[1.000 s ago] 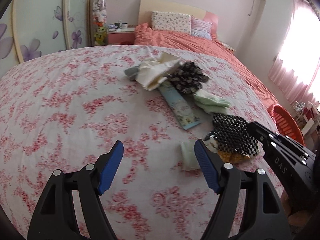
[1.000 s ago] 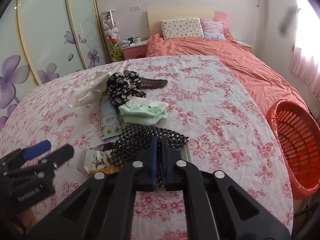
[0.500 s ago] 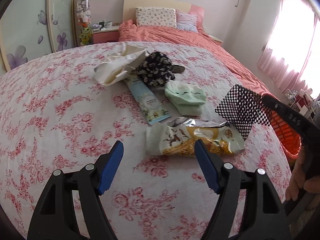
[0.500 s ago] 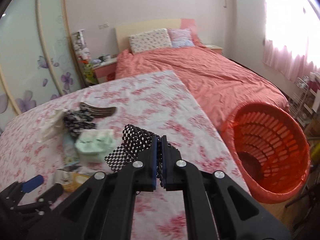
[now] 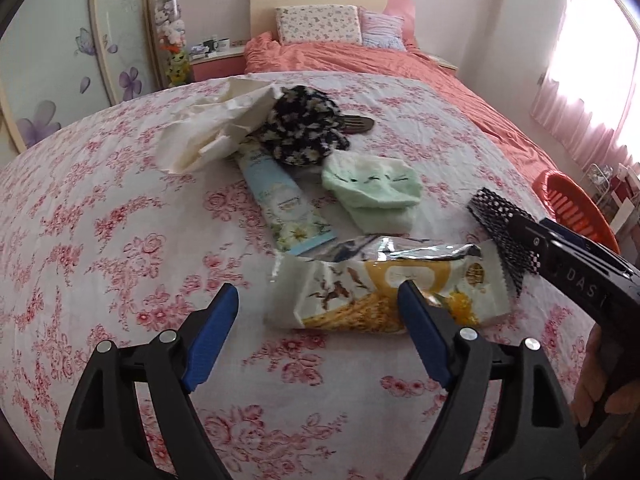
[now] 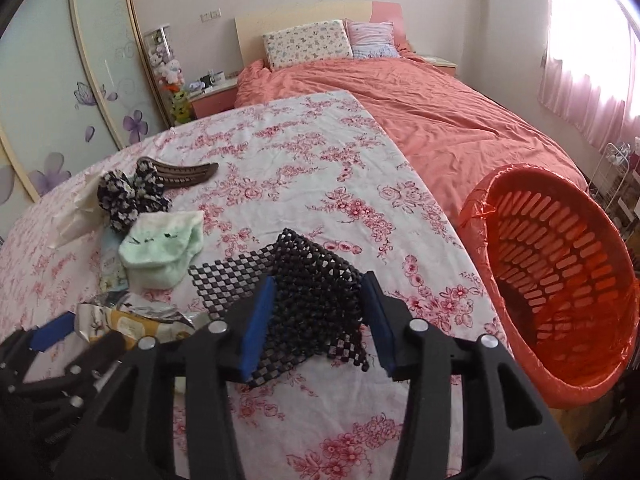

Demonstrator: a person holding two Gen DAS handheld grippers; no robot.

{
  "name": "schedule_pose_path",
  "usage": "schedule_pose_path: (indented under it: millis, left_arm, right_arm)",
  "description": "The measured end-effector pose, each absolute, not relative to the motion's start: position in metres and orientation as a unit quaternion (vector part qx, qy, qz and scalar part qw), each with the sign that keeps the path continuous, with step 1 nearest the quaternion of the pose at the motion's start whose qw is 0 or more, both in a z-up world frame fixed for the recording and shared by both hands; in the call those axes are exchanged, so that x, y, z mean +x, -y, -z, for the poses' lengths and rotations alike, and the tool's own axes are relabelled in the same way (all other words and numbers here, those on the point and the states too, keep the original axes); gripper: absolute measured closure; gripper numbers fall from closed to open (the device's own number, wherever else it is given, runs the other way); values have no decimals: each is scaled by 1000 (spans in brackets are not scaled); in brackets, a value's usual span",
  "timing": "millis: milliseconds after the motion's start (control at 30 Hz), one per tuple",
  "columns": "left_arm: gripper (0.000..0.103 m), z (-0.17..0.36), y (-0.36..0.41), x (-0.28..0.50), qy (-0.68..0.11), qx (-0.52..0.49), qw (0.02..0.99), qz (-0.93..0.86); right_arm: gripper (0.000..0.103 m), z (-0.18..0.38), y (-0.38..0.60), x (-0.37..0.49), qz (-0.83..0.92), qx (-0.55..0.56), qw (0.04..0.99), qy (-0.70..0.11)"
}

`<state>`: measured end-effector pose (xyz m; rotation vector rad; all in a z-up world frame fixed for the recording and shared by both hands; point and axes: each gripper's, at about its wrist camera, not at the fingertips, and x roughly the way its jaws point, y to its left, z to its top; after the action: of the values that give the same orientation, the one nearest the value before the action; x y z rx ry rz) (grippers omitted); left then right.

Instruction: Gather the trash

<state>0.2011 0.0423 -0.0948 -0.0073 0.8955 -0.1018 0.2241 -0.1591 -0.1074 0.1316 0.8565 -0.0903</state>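
Bedroom, trash scattered on a flowered sheet, orange basket off its right edge.

The red-and-white floral sheet covers the near part of a bed with a salmon quilt and two pillows at the headboard; a pink-curtained window glows at right. On the sheet lie a crumpled snack wrapper, a pale blue tube, a mint-green cloth, a dark floral fabric and cream paper. The left gripper stands wide, just short of the wrapper, its right finger overlapping the wrapper's near edge. The right gripper has just been opening; the black mesh mat lies between its parted fingers, whether still touching the pads I cannot tell.
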Motion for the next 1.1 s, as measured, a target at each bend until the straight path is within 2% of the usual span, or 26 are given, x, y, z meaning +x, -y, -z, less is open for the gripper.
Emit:
schedule_pose_path:
  millis: [33, 67, 100, 133, 200, 267, 367, 400, 467, 500, 1100]
  left_arm:
    - [22, 95, -44, 202, -433, -2, 900, 45]
    - [22, 95, -45, 203, -434, -1, 900, 41]
    - [22, 95, -46, 204, -434, -1, 900, 39]
    - [22, 95, -47, 205, -435, -3, 900, 40]
    - [30, 95, -47, 206, -436, -9, 899, 47]
    - [38, 97, -46, 205, -437, -14, 897, 60]
    - [58, 97, -44, 202, -431, -14, 900, 70]
    - [74, 97, -44, 201, -430, -13, 900, 70]
    - [78, 96, -49, 200, -427, -24, 901, 74]
    - [87, 96, -53, 199, -426, -27, 901, 72]
    - [88, 94, -188, 180, -413, -111, 900, -85]
  right_arm:
    - [56, 111, 160, 226, 46, 64, 903, -422]
    - [61, 113, 162, 228, 49, 68, 900, -428]
    - [77, 112, 164, 227, 57, 69, 901, -426]
    - [86, 112, 166, 227, 55, 70, 900, -426]
    - [92, 112, 171, 226, 52, 79, 900, -425]
    - [93, 113, 174, 226, 52, 86, 900, -425]
    - [93, 113, 173, 226, 54, 81, 899, -426]
    - [93, 113, 173, 227, 55, 79, 899, -427]
    - [93, 113, 173, 227, 54, 80, 899, -427]
    - [93, 113, 173, 227, 54, 81, 899, -427]
    - [92, 113, 167, 228, 67, 54, 899, -430]
